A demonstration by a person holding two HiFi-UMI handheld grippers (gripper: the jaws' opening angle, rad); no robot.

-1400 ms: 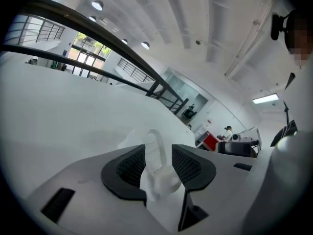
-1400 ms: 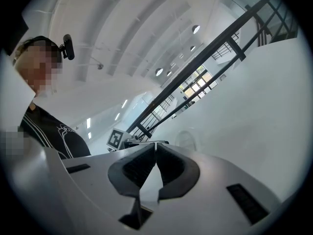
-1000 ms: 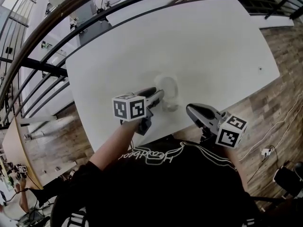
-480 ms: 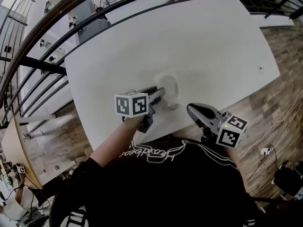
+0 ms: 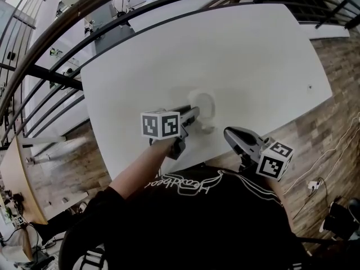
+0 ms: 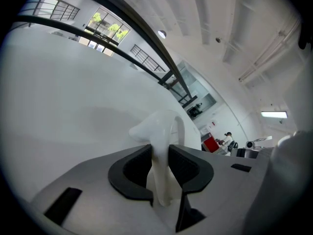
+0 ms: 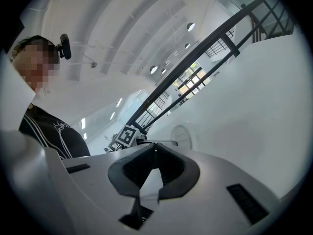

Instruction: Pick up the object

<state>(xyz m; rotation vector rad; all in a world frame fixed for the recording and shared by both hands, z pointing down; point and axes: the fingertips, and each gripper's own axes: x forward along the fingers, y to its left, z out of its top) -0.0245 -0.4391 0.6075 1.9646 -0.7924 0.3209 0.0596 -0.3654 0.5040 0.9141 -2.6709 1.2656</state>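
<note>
Fingers on my left gripper closing, pads touching both sides of the white cup between them | cup stands on the table | my right gripper fingers pressed together, empty, cup off to their left

White table — wood floor.
</note>
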